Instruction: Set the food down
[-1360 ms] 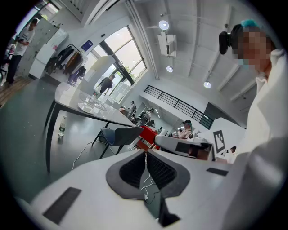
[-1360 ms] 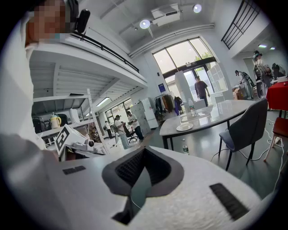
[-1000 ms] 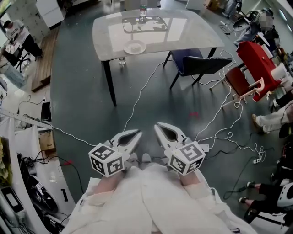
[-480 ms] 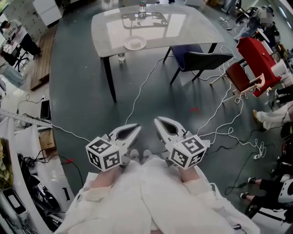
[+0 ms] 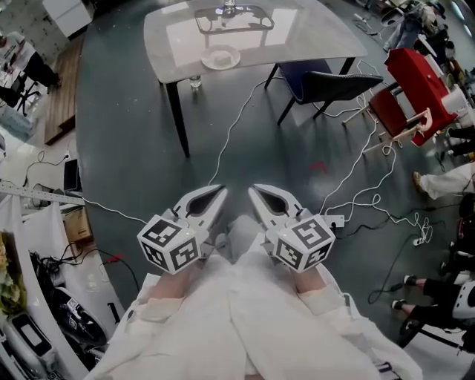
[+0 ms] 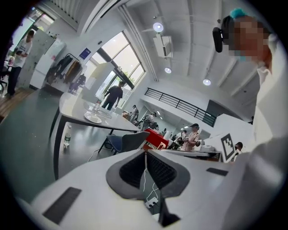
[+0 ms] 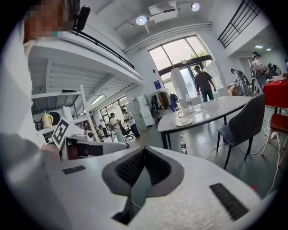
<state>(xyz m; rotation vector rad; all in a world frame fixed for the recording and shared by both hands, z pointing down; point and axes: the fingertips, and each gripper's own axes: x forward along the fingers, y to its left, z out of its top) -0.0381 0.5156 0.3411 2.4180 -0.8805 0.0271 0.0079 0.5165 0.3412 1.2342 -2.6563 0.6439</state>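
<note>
My left gripper [image 5: 218,194] and right gripper [image 5: 256,194] are held side by side close to my body, over the dark floor, and point at a grey table [image 5: 312,33] far ahead. Both are shut and nothing is between their jaws. No food shows in either one. A white plate [image 5: 220,56] lies near the table's front edge; I cannot tell what is on it. In the left gripper view the shut left gripper [image 6: 145,153] points at the plate [image 6: 93,118]. In the right gripper view the right gripper [image 7: 143,150] is likewise shut, with the plate [image 7: 183,121] beyond it.
A dark chair [image 5: 330,82] stands at the table's right, with a red seat [image 5: 415,78] beyond it. White cables [image 5: 230,141] trail over the floor. A bottle [image 5: 195,82] stands under the table, a wire rack [image 5: 234,18] on it. Clutter lines the left edge, and people stand around.
The table and plate have slid toward the top of the head view. The grippers stay shut and together. A pale shoe now shows between them.
</note>
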